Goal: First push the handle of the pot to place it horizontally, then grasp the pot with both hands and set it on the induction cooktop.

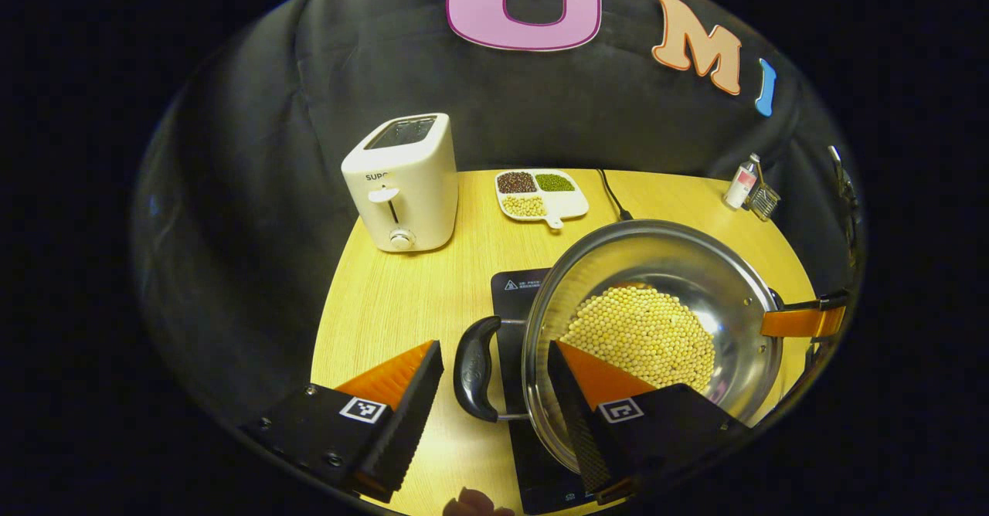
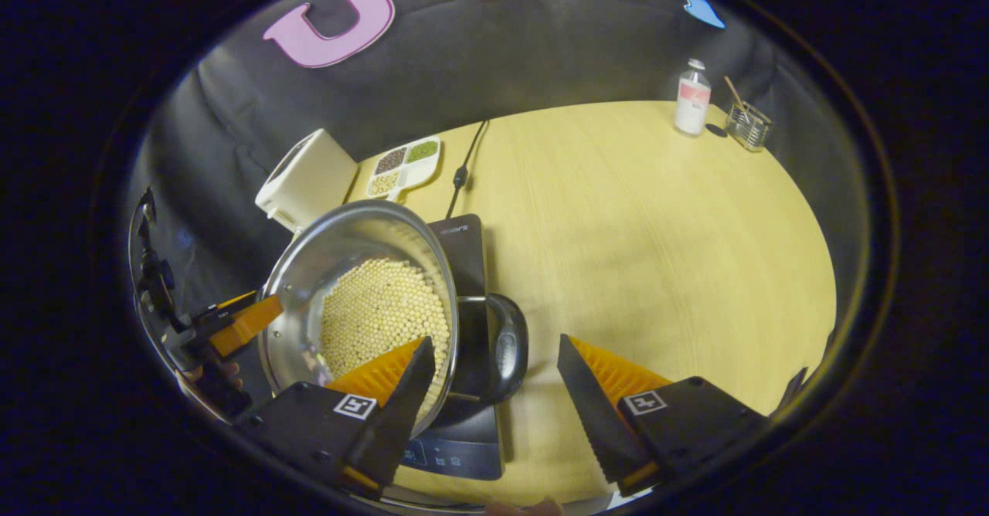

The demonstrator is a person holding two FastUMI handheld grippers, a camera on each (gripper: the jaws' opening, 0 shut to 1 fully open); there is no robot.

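on the black induction cooktop (image 1: 516, 361) near the front edge of the yellow wooden table (image 1: 402, 300) sits the round steel pot (image 1: 657, 269) of pale beans. my left gripper (image 1: 494, 381) is spread wide around one black loop handle (image 1: 473, 368); my right gripper (image 2: 494, 381) gapes around the other handle (image 2: 506, 350). neither pair of fingers touches.

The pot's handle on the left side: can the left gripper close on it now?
Probably yes: the left gripper is open and the handle lies between its fingers, nothing blocking.
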